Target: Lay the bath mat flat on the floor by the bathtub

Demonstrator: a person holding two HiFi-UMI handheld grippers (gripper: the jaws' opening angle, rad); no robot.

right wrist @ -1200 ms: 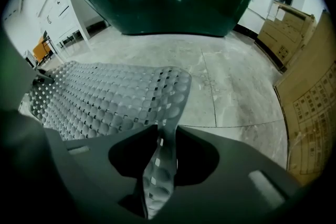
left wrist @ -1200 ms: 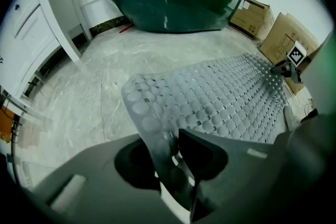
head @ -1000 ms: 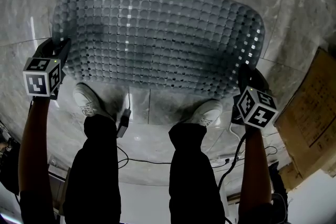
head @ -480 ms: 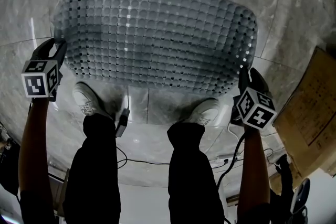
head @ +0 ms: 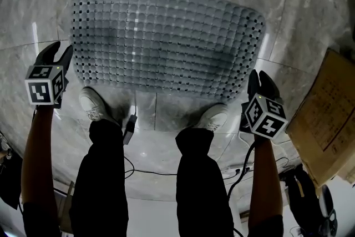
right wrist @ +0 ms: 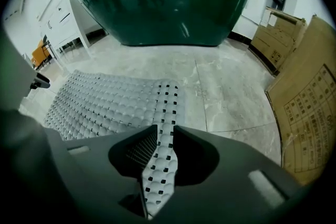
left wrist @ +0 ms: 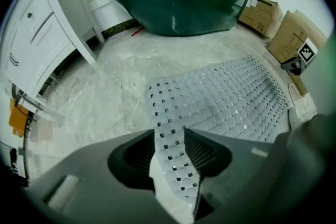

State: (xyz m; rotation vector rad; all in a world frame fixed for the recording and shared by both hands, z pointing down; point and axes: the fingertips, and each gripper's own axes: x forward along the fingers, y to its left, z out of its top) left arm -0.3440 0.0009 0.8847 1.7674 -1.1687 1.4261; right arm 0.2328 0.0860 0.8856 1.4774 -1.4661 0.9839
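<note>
The bath mat (head: 166, 41) is a pale grey, rubbery sheet with rounded corners, covered in rows of small domed bumps and dotted with square holes. It lies spread on the marble floor (head: 310, 14) before the dark green bathtub (right wrist: 157, 2), its two near corners lifted. The left gripper (head: 60, 54) pinches the near left corner between its jaws, and the right gripper (head: 260, 80) has jaws that have just been closing and clamp the near right corner.

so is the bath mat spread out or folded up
Spread out, not folded: the bath mat lies open in one layer on the marble floor. Only its two near corners curve up off it.
</note>
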